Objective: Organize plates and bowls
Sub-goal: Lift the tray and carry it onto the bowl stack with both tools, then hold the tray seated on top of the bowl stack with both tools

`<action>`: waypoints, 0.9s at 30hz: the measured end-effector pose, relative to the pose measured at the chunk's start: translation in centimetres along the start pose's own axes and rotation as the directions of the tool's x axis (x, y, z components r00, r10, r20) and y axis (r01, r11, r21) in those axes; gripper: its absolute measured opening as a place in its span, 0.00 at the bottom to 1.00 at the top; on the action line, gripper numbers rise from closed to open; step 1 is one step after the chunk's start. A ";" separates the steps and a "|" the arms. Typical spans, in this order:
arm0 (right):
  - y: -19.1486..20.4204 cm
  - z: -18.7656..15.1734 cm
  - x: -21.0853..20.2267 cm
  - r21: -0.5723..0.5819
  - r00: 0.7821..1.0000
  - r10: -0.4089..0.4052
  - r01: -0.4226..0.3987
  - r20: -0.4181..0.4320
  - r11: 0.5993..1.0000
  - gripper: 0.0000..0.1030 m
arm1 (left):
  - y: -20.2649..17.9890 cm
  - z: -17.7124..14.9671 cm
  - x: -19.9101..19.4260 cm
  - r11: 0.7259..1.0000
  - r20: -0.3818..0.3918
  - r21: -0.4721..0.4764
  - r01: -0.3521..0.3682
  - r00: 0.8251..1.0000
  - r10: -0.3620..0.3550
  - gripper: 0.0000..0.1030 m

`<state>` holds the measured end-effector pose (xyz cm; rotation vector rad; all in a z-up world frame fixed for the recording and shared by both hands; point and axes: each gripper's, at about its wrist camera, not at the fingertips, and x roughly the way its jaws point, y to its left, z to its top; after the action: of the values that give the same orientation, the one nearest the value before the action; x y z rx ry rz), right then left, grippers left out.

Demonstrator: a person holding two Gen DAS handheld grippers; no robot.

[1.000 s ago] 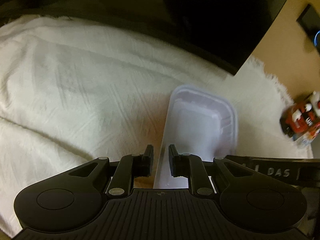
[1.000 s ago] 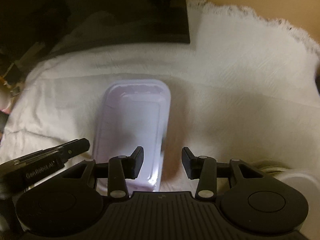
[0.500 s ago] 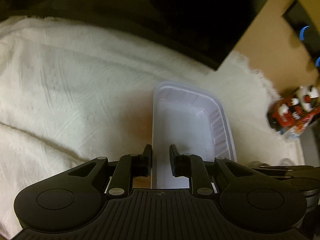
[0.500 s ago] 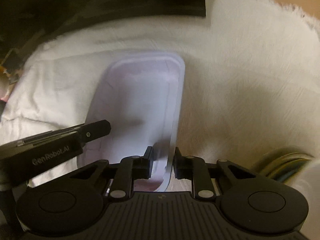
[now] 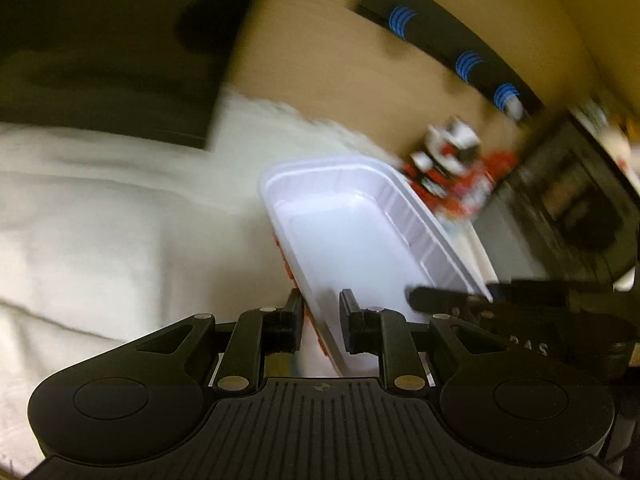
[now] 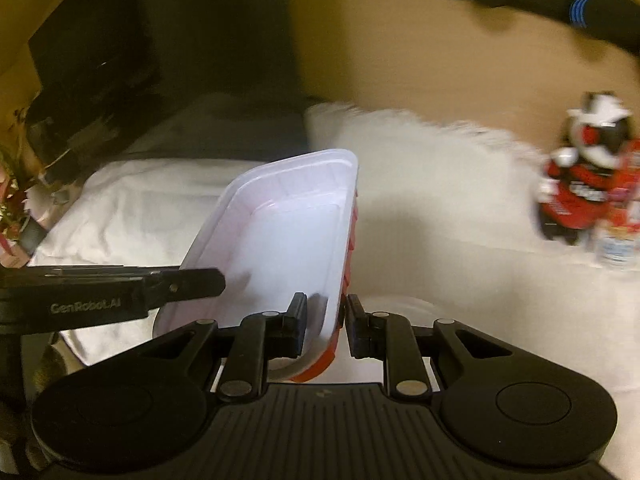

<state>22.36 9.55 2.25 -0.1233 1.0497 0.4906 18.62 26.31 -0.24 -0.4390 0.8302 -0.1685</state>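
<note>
The left gripper (image 5: 320,322) was clenched on the left rim of a rectangular white tray (image 5: 360,236), one finger outside the wall and one inside. The right gripper (image 6: 325,326) was clamped on the opposite long rim of the same tray (image 6: 288,236), again with a finger on each side of the wall. The tray had a white inside and a red outside, the red showing along the gripped edges. It was held tilted above a white cloth (image 5: 100,220), with its far short end reaching toward 12 o'clock in both wrist views.

In the left wrist view, the right gripper's black finger entered from 3 o'clock and lay over the tray's near right corner. In the right wrist view, the left gripper's finger, lettered in white, entered from 9 o'clock over the tray's near left side.

A red, black and white figure (image 6: 584,176) stood near the cloth's fringed edge at about 2 o'clock, blurred. A black bar with blue markings (image 5: 452,44) lay on the tan surface (image 5: 320,60) beyond it. A dark flat panel (image 5: 108,48) filled the area toward 10 o'clock.
</note>
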 end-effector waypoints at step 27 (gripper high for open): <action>-6.7 -5.5 1.3 0.086 0.995 0.081 -0.076 -0.059 0.993 0.26 | -1.4 -1.6 4.1 0.997 -0.172 -0.058 -0.059 0.984 0.048 0.19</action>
<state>21.49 2.22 -2.50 -0.0235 1.1381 0.5164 20.25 23.30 -3.33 -0.4650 1.0170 -0.1319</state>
